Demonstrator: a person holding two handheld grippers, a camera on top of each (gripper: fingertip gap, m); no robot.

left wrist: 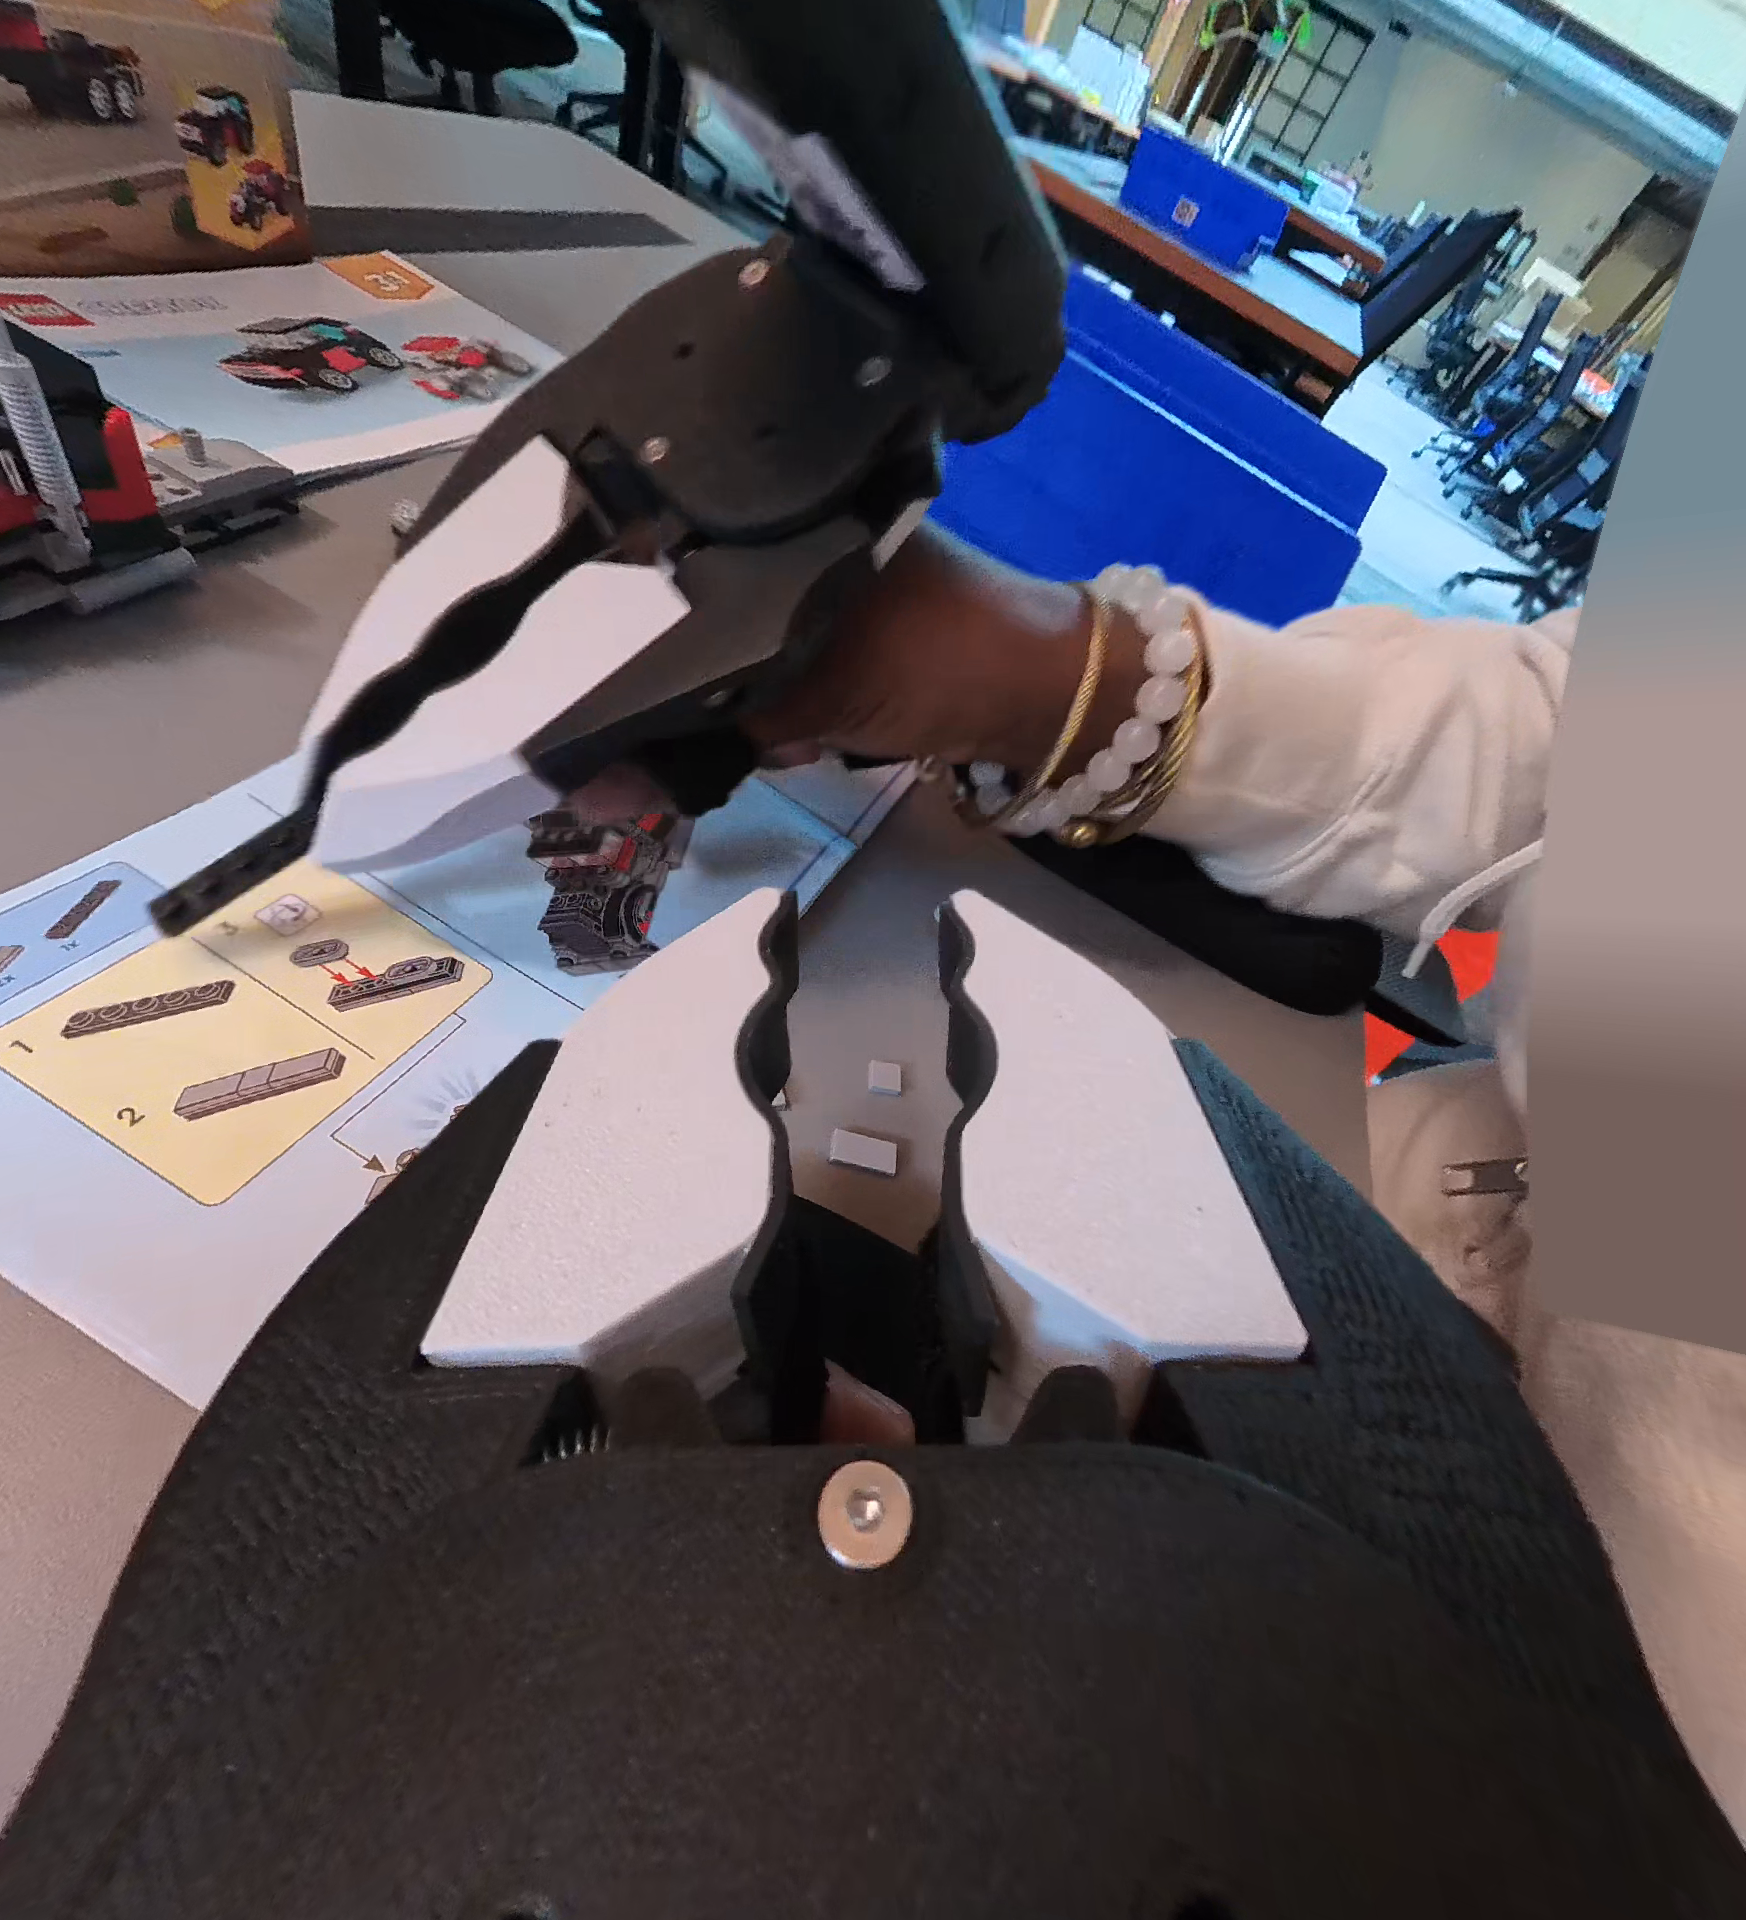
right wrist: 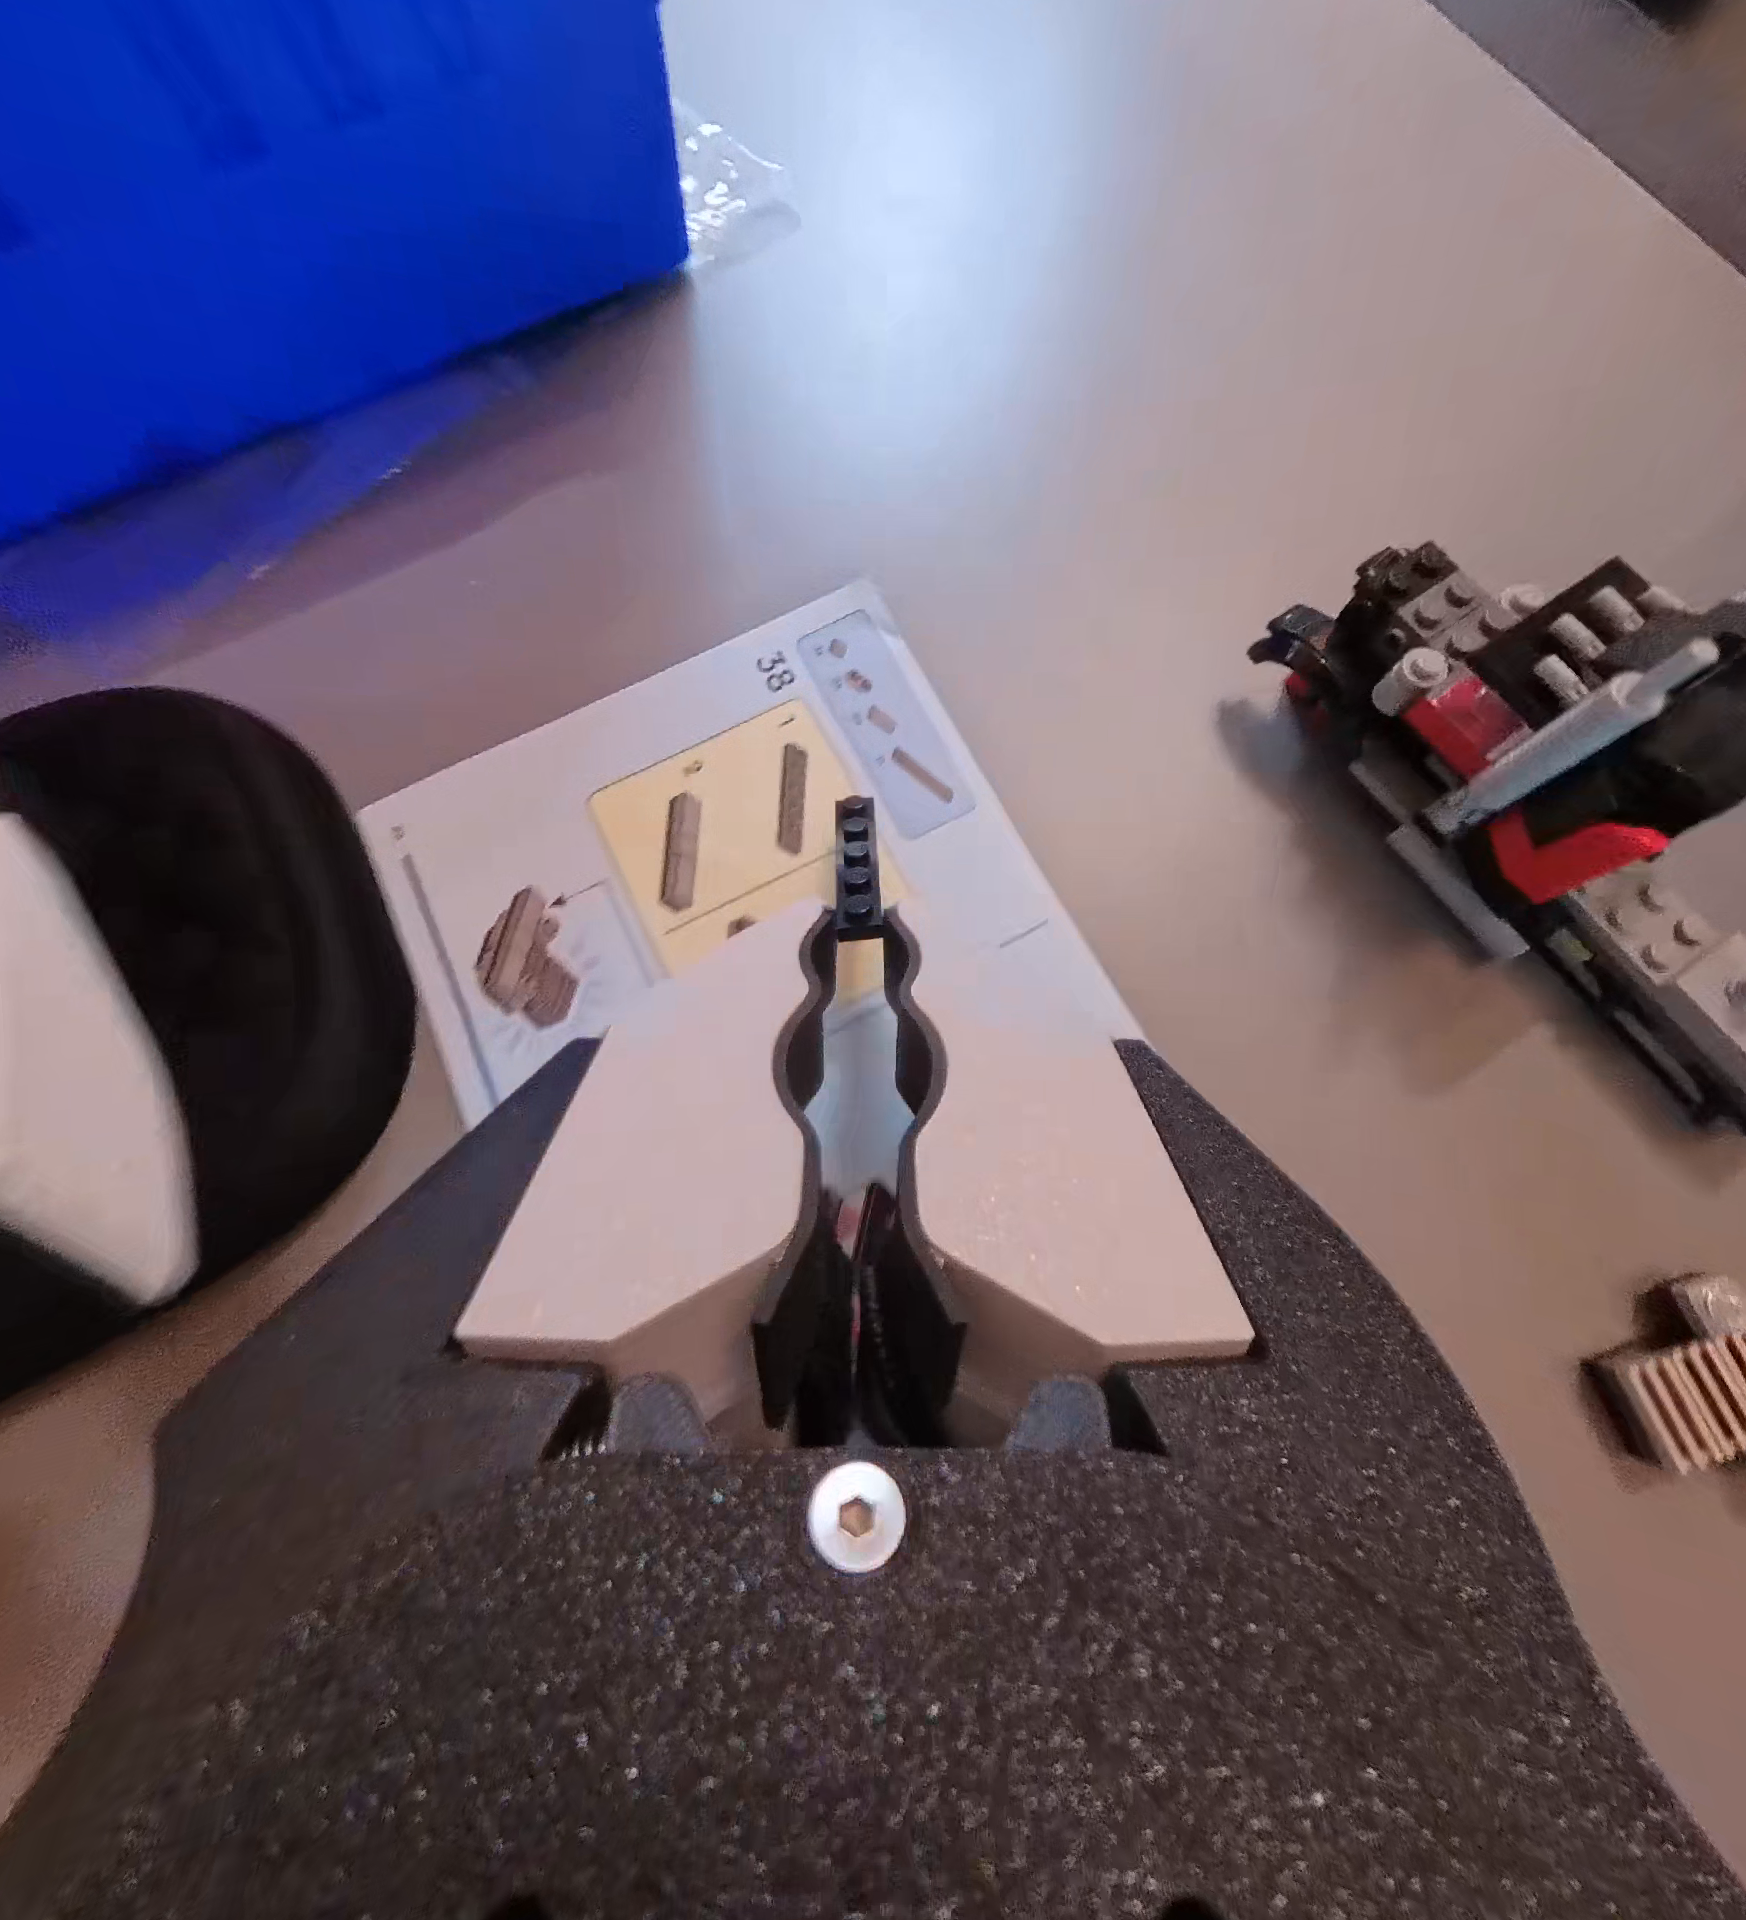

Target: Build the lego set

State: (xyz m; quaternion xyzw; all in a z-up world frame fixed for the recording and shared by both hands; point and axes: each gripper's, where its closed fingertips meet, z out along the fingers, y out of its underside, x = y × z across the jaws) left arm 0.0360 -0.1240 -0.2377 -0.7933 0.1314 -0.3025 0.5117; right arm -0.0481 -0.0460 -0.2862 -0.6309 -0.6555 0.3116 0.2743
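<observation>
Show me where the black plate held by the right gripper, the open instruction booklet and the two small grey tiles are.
black plate (right wrist: 856,864), right wrist view, studded top.
instruction booklet (right wrist: 495,862), right wrist view, bare page.
grey tiles (left wrist: 864,1151), left wrist view, nearer tile's top.

The right gripper (right wrist: 861,920) is closed at its tips on one end of a black plate, which projects forward beyond the fingertips (right wrist: 827,940). In the left wrist view this gripper (left wrist: 303,821) extends from the upper right toward the lower left, tips angled downward. The right hand (left wrist: 910,665) grasps its handle from behind; the wrist carries bracelets and a white sleeve. The left gripper (left wrist: 867,914) sits near, pointing away, its jaws parted by a narrow gap with nothing between them.
</observation>
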